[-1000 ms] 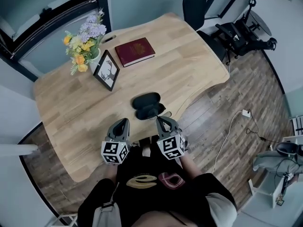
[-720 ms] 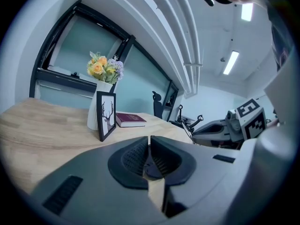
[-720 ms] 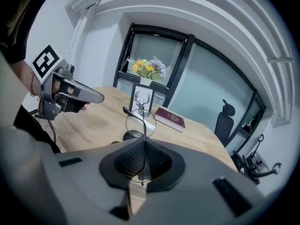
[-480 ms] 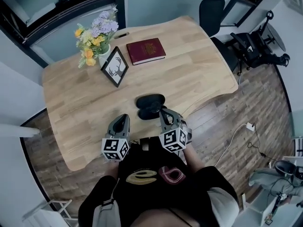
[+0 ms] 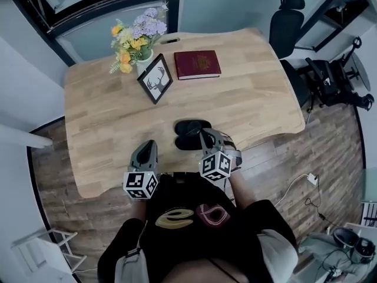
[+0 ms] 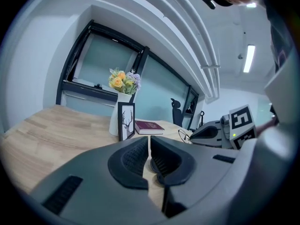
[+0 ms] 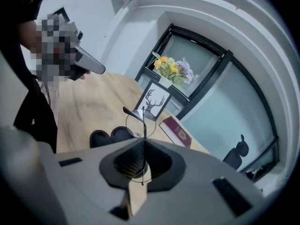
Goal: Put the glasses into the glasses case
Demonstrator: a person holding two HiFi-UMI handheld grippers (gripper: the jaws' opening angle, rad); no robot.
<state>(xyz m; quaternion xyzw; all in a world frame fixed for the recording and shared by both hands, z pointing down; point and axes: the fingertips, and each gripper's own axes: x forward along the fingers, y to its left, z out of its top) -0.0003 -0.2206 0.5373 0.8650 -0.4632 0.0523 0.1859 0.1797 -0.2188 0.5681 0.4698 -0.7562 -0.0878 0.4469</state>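
The black glasses case (image 5: 189, 133) lies open on the wooden table (image 5: 106, 117) near its front edge. My right gripper (image 5: 204, 137) is at the case's right end, just above it. In the right gripper view it (image 7: 142, 146) is shut on the thin wire-framed glasses (image 7: 133, 117), which stick out past the jaws above the case (image 7: 110, 135). My left gripper (image 5: 149, 146) hovers over the table's front edge, left of the case. Its jaws (image 6: 149, 143) are shut with nothing between them. The left gripper view shows the right gripper (image 6: 213, 132) from the side.
At the back of the table stand a flower vase (image 5: 136, 40), a deer picture frame (image 5: 156, 78) and a dark red book (image 5: 197, 64). An office chair (image 5: 288, 19) stands past the table's right end, with a cable and plug (image 5: 311, 179) on the wood floor.
My right gripper has moved forward to the case's right end and rolled, still gripping the glasses. The left gripper has shifted slightly. The head view has swung, so the table sits differently.
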